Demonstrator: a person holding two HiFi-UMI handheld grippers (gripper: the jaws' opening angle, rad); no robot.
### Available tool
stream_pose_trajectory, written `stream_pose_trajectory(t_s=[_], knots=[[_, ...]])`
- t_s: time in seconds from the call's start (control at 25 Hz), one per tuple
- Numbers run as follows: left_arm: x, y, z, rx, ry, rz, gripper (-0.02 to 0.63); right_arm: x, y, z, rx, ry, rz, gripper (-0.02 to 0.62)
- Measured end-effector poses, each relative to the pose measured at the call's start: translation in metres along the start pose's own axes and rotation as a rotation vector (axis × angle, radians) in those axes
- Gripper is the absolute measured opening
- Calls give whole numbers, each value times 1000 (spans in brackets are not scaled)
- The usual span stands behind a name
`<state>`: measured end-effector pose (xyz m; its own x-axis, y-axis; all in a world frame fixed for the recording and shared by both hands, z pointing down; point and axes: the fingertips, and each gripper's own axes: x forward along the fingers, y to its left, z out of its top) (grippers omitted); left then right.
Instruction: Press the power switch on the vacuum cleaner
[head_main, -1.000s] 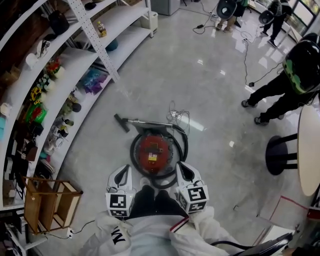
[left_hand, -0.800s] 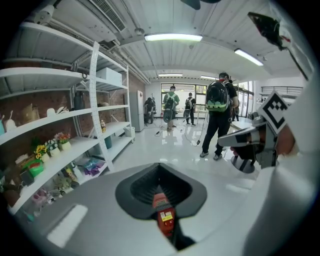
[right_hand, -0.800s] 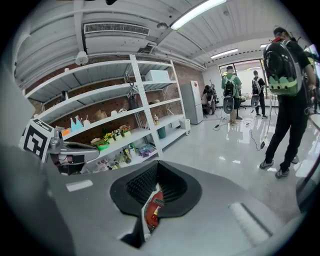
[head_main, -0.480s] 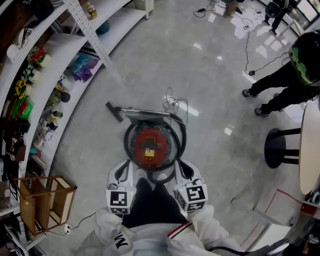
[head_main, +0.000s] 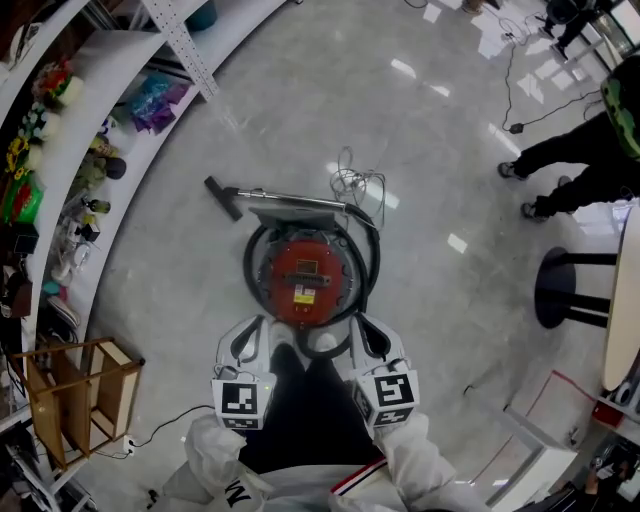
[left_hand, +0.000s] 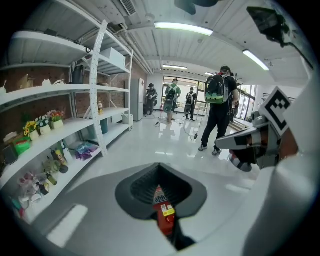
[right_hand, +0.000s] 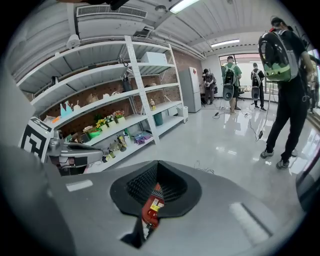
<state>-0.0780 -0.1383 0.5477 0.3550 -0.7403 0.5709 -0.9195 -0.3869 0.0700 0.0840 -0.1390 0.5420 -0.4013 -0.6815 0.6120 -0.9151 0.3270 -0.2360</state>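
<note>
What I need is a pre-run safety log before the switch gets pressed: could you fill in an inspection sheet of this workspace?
Surface: glossy grey floor.
Job's things: red vacuum cleaner on the floor, black hose looped round it, wand lying behind; switch not made out.
Clutter: nothing seen by the machine.
Grippers: left tongs and right tongs both shut, holding nothing, held over the vacuum's near side.
Cables: white cord bundled beside the wand; dark cable on the floor far off.
Surroundings: stocked shelves left, wooden rack, black stool, a person standing right.

White sleeves, black trousers, white left gripper, right gripper, black-and-white marker cubes
</note>
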Motion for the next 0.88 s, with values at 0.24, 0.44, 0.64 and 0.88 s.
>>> stream_pose_trajectory(t_s=[0.24,0.44,0.64,0.88], knots=[[17,7,-14,-12,6,-19,0,21,5,-11,2,16,-2,0],[34,3,-28,-33,16,-45,0,37,-1,-18,10,26,-21,0],[52,-9,-49,-57,35,-77,0,50,-10,-31,19,42,-40,0],[60,-16,-75,-77,62,-105,0,64,-9,-55,23,81,-41,0]])
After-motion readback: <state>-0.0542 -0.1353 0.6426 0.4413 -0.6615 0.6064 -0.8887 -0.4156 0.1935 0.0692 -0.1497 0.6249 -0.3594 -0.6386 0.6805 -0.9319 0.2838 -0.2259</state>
